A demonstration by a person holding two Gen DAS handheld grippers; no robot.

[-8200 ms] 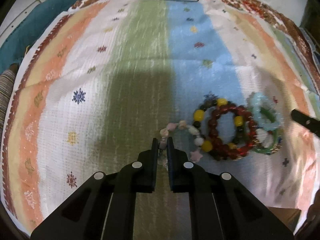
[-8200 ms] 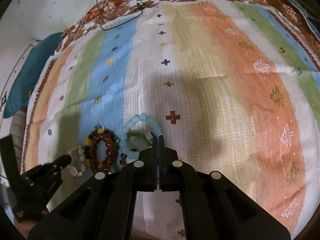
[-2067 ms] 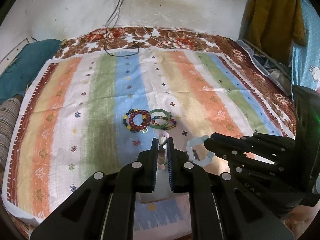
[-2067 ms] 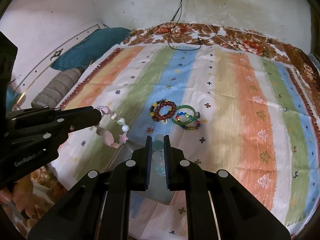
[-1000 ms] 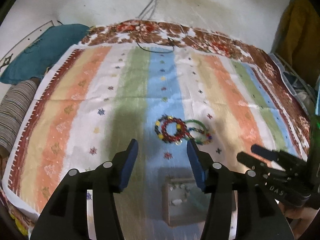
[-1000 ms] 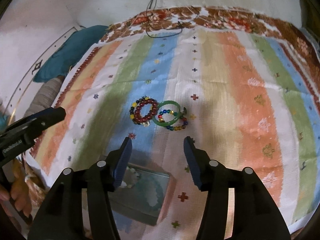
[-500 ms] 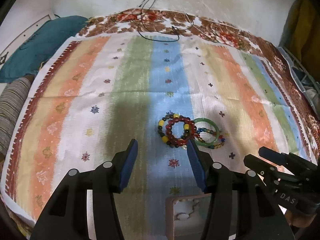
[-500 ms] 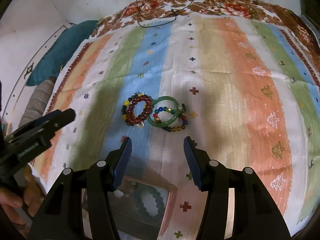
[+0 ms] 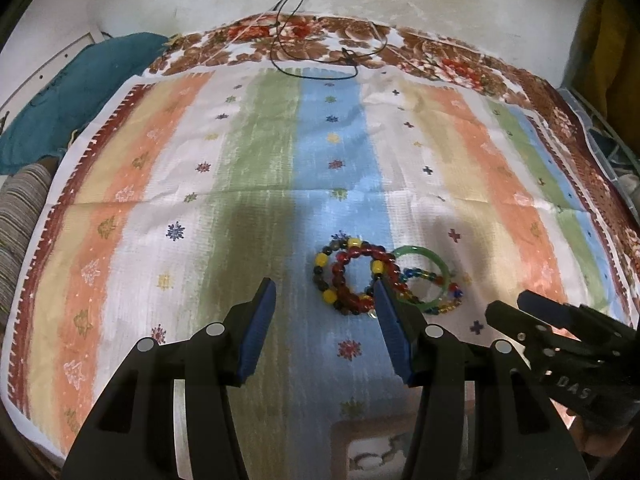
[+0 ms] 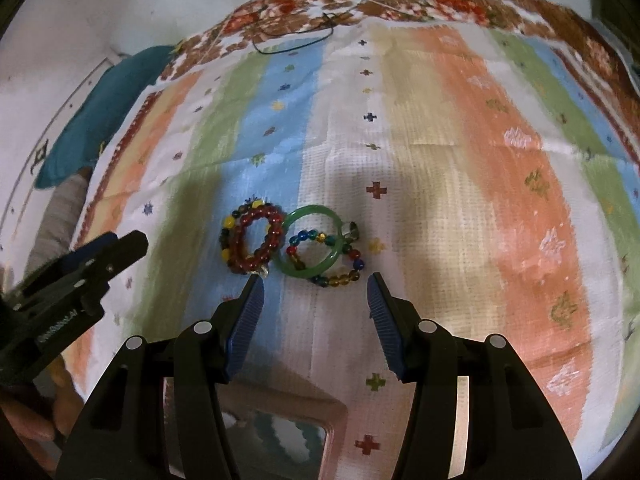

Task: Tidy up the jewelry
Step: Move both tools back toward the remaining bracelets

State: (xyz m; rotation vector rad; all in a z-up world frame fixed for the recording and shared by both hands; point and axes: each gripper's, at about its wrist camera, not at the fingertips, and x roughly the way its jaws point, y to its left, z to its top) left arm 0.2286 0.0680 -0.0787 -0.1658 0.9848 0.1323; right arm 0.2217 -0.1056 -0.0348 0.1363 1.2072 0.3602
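1. Our left gripper (image 9: pixel 324 292) and right gripper (image 10: pixel 314 286) hover with jaws spread wide, holding nothing.
2. The red bead bracelet (image 10: pixel 256 240), green bangle (image 10: pixel 314 240) and multicolored bead bracelet (image 10: pixel 340 264) lie touching mid-cloth (image 10: pixel 440 160), just ahead.
3. A box (image 10: pixel 276 432) sits at the near edge.
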